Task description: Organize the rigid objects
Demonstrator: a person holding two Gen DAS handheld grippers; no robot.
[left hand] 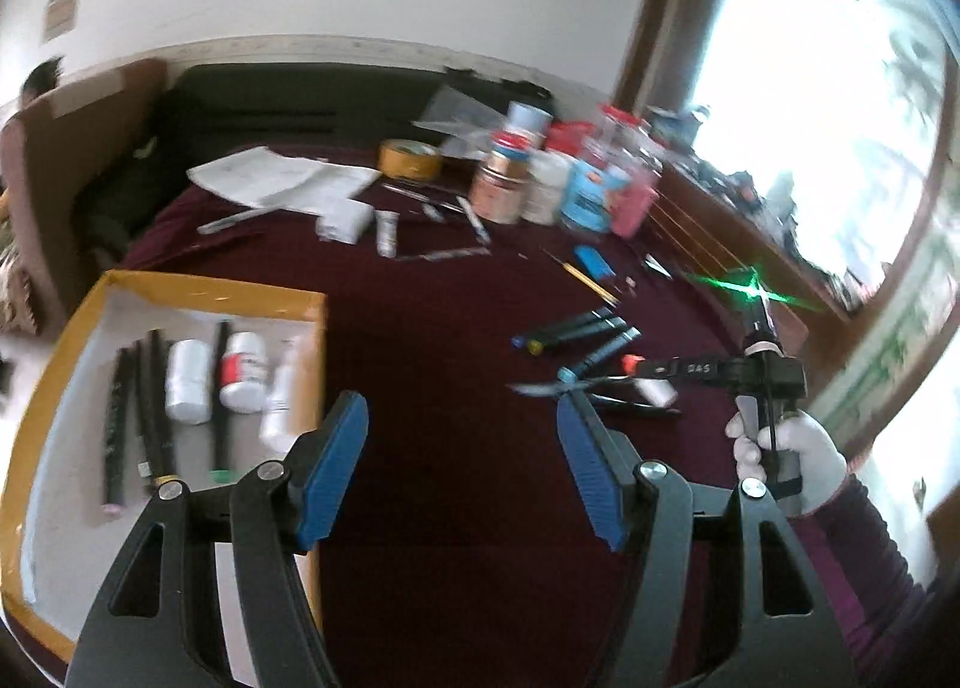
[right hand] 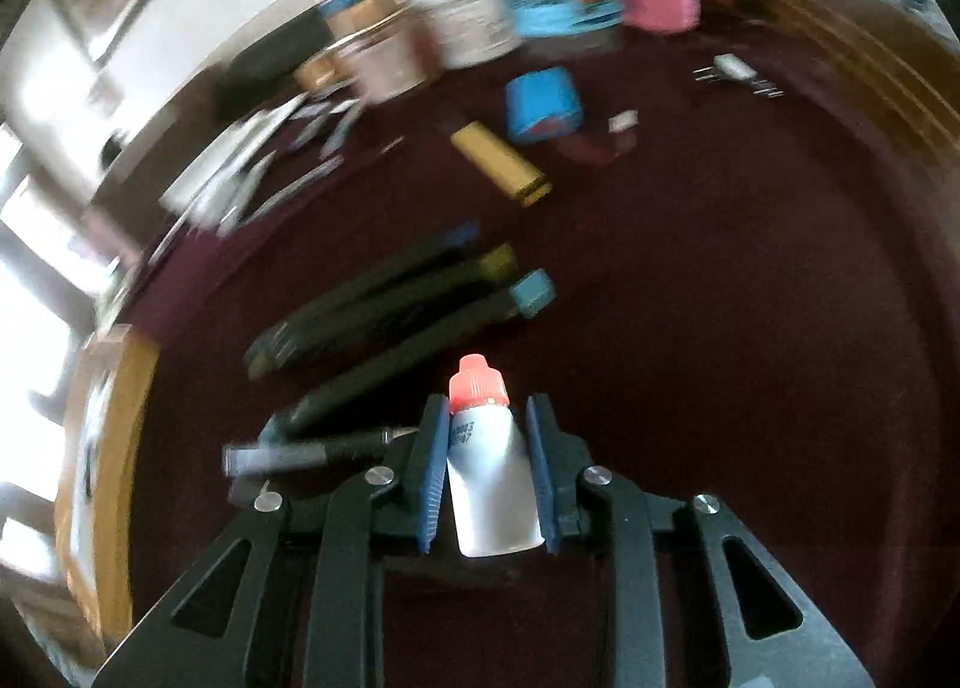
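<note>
Blue-padded right gripper [right hand: 487, 472] straddling a small white bottle [right hand: 489, 484] with an orange cap.
Pads touch its sides; left gripper [left hand: 462, 466] gapes empty beside the yellow-rimmed tray [left hand: 180, 292].

Lit by daylight from a blown-out window [left hand: 798, 105] at right, washing out nearby detail. Green lens flare [left hand: 750, 287] beside it. Strong fisheye bending and dark vignetting at all corners. Heavy motion blur across far jars [right hand: 456, 21] and left edge in right wrist view.
</note>
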